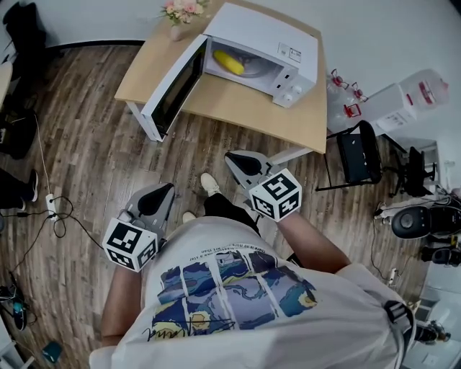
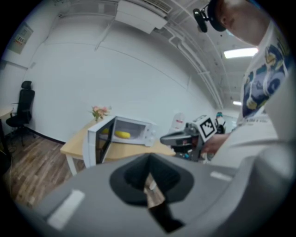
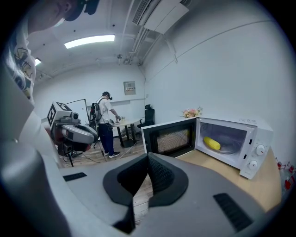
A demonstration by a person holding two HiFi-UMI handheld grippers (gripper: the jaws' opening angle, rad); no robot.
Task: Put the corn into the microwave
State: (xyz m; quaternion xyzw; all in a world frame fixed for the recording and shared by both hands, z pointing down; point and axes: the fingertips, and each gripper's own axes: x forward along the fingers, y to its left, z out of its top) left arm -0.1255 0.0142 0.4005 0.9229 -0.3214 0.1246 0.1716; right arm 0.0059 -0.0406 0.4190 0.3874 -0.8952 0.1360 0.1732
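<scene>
The yellow corn (image 1: 229, 63) lies on the plate inside the white microwave (image 1: 268, 32), whose door (image 1: 171, 88) hangs wide open to the left. The microwave stands on a wooden table (image 1: 238, 108). Both grippers are held back from the table, close to the person's body. My left gripper (image 1: 166, 189) is shut with nothing in it, and so is my right gripper (image 1: 232, 157). In the left gripper view the corn (image 2: 122, 134) shows far beyond the closed jaws (image 2: 149, 162). In the right gripper view the corn (image 3: 212, 143) lies past the closed jaws (image 3: 148, 159).
A vase of pink flowers (image 1: 180, 14) stands at the table's back corner. A black chair (image 1: 358, 155) and water bottles (image 1: 425, 90) are to the right, cables (image 1: 54, 209) on the wooden floor to the left. Another person (image 3: 105, 125) stands far off.
</scene>
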